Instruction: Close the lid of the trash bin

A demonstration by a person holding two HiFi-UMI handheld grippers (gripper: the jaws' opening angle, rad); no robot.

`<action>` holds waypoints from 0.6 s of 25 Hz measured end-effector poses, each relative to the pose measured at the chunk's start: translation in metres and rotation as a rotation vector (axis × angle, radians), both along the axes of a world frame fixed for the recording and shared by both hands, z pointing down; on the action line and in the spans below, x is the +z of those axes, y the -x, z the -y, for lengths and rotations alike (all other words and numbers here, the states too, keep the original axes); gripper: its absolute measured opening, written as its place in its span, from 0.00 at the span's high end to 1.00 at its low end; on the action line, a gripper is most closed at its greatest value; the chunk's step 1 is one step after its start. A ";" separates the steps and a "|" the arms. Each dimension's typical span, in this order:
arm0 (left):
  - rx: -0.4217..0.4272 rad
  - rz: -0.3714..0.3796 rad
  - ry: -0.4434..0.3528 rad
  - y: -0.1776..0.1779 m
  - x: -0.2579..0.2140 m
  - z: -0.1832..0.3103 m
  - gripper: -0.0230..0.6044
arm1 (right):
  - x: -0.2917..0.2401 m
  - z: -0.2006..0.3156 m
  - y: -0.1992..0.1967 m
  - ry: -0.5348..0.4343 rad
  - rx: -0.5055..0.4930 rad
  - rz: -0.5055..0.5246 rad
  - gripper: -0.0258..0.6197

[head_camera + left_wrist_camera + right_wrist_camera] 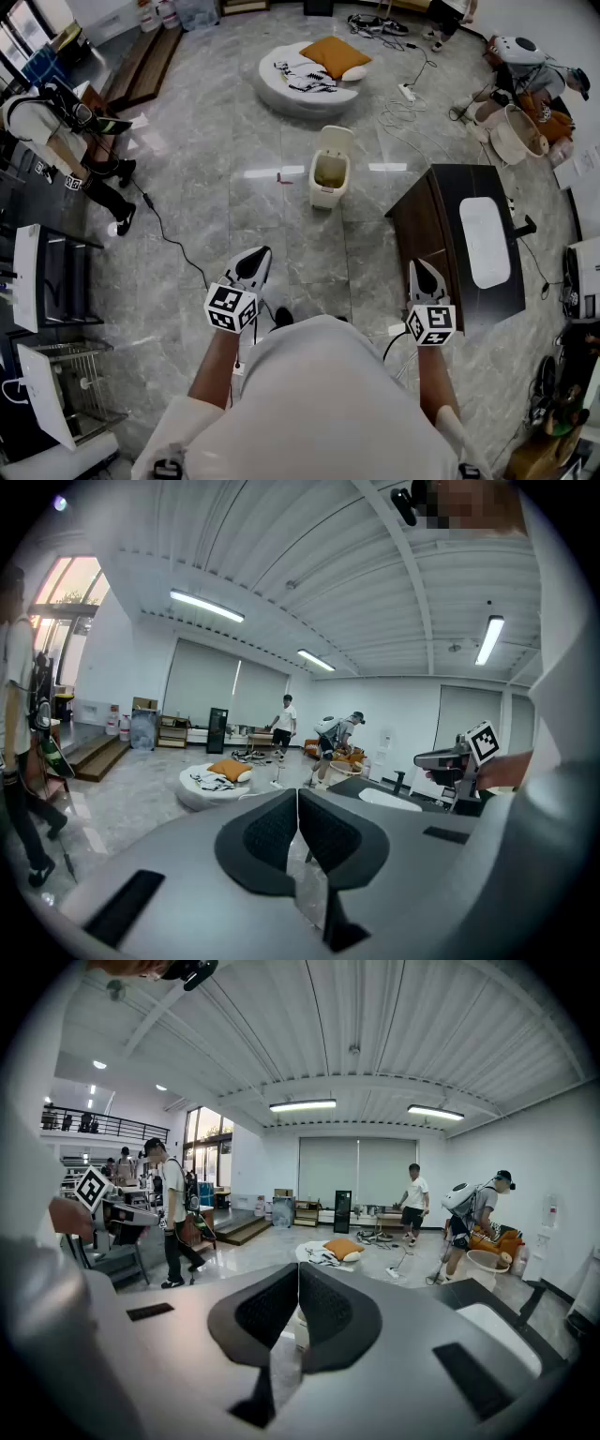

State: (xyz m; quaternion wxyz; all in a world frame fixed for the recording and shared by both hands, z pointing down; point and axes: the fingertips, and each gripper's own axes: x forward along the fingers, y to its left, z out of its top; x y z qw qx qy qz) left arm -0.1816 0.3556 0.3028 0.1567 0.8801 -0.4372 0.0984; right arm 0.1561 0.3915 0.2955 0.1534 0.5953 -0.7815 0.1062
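Approach work is what this step is calling for. Cream plastic trash bin is standing on the grey marble floor, well ahead of left tool and right tool, roughly between their two lines, with nothing touching it. Its hinged cream lid is standing up open on the side away from the tools, so the bin's mouth is showing.

Doing it well, as I'm judging it:
- Walking closer first, since neither tool is reaching anywhere near.
- Bringing one tool over and behind the raised lid.
- Pushing the lid's top edge back toward the person and down, easing it until it is sitting flat on the rim.

Pushing hard is risking a slide or tip, as the bin is probably light. The other tool could be steadying the body. Dark wooden desk is sitting just ahead and right of the right tool, so keeping left of it is making sense.

Left tool is showing its jaws pressed together in its own view, with nothing between them. Right tool is showing the same: jaws closed tip to tip, empty, touching nothing. Both are hanging in the air, pointing slightly down.
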 end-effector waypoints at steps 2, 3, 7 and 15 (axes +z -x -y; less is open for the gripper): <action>0.002 -0.001 0.000 -0.002 0.000 -0.003 0.93 | 0.001 -0.003 -0.002 0.002 0.006 0.003 0.91; 0.002 -0.001 0.000 -0.002 0.000 -0.003 0.93 | 0.001 -0.004 -0.003 0.002 0.008 0.003 0.91; 0.003 -0.002 -0.002 -0.001 0.001 -0.004 0.93 | 0.001 -0.005 -0.001 -0.001 0.009 0.001 0.91; 0.004 -0.007 0.002 0.009 0.003 -0.005 0.93 | -0.002 -0.005 0.007 0.002 0.019 0.002 0.91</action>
